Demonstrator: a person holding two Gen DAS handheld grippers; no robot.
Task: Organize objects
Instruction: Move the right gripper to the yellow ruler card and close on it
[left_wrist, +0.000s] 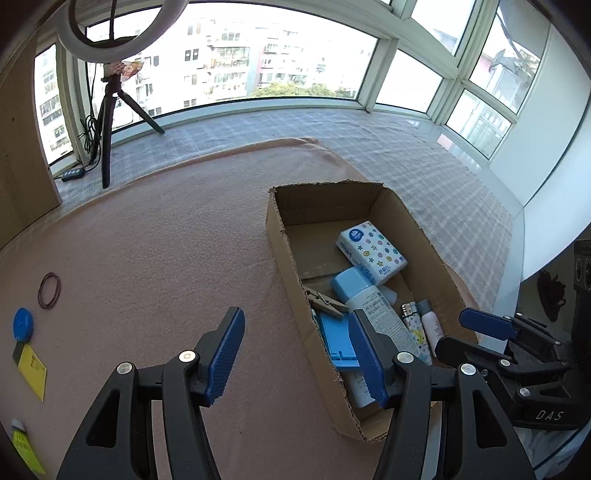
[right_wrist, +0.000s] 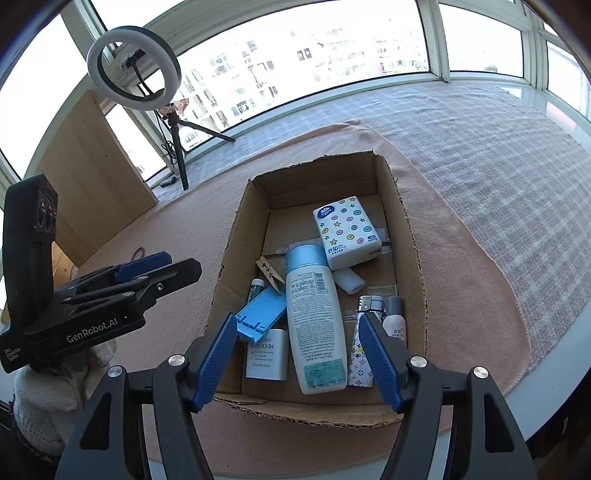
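An open cardboard box (right_wrist: 229, 251) stands on the pink mat. In it lie a white bottle with a blue cap (right_wrist: 314, 325), a tissue pack (right_wrist: 345, 229), a clothespin (right_wrist: 269, 273), a blue plastic holder (right_wrist: 262, 314), a white adapter (right_wrist: 267, 354), a patterned lighter (right_wrist: 360, 354) and a small spray bottle (right_wrist: 395, 325). My right gripper (right_wrist: 297, 321) hangs open above the bottle, pads clear of it. My left gripper (left_wrist: 295, 321) is open and empty over the box's left wall (left_wrist: 280, 236). Left on the mat lie a rubber band (left_wrist: 49, 290), a blue disc (left_wrist: 23, 324) and a yellow card (left_wrist: 33, 369).
A ring light on a tripod (left_wrist: 107, 122) stands at the back left by the window. A wooden board (right_wrist: 92, 177) leans at the left. Plaid cloth (left_wrist: 406, 155) covers the sill beyond the mat. The table's white edge (right_wrist: 546, 391) runs close to the box's right.
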